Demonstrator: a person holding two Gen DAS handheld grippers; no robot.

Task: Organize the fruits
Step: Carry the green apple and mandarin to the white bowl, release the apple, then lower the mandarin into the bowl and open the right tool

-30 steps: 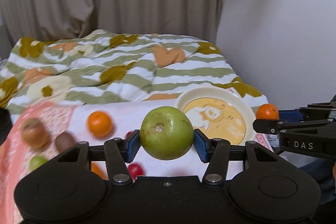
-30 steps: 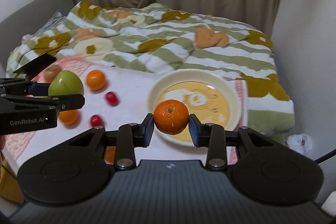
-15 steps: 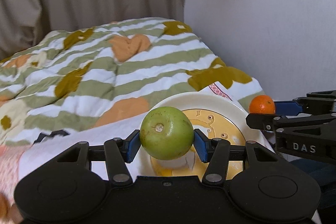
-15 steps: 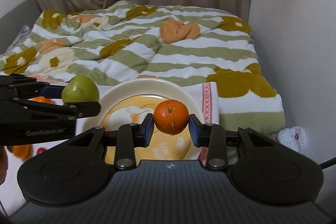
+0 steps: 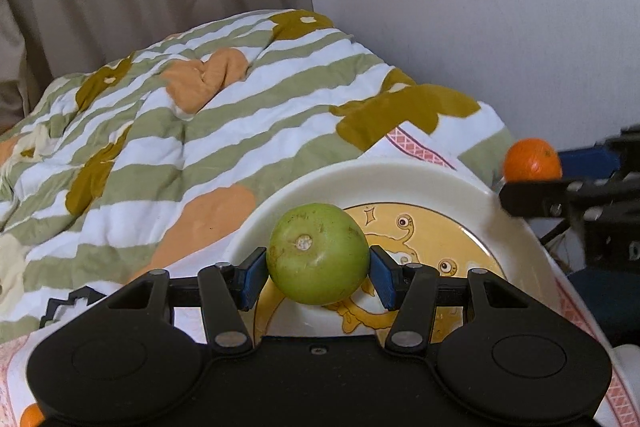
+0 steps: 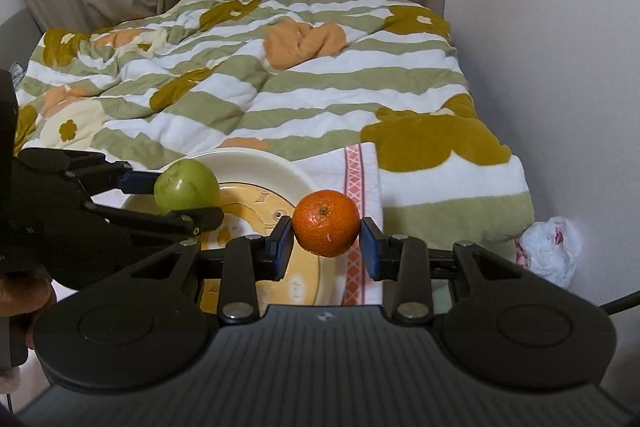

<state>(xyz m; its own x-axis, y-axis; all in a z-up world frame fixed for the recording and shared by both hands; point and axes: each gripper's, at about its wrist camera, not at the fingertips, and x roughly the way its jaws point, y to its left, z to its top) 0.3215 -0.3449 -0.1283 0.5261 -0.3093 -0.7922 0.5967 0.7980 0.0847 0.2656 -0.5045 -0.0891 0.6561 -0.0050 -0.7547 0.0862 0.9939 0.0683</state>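
Our left gripper (image 5: 318, 273) is just starting to open around the green apple (image 5: 318, 253), stem end facing us, over the plate (image 5: 400, 179). Our right gripper (image 6: 325, 241) clamps the orange (image 6: 326, 223), stem end tilted up toward us, at the plate's right rim.

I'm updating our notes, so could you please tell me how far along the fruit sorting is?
Nothing lies on the plate yet. In hand: the left gripper carries a green apple over it, the right gripper an orange beside. Left: setting both down, plus one orange fruit at the frame's edge.
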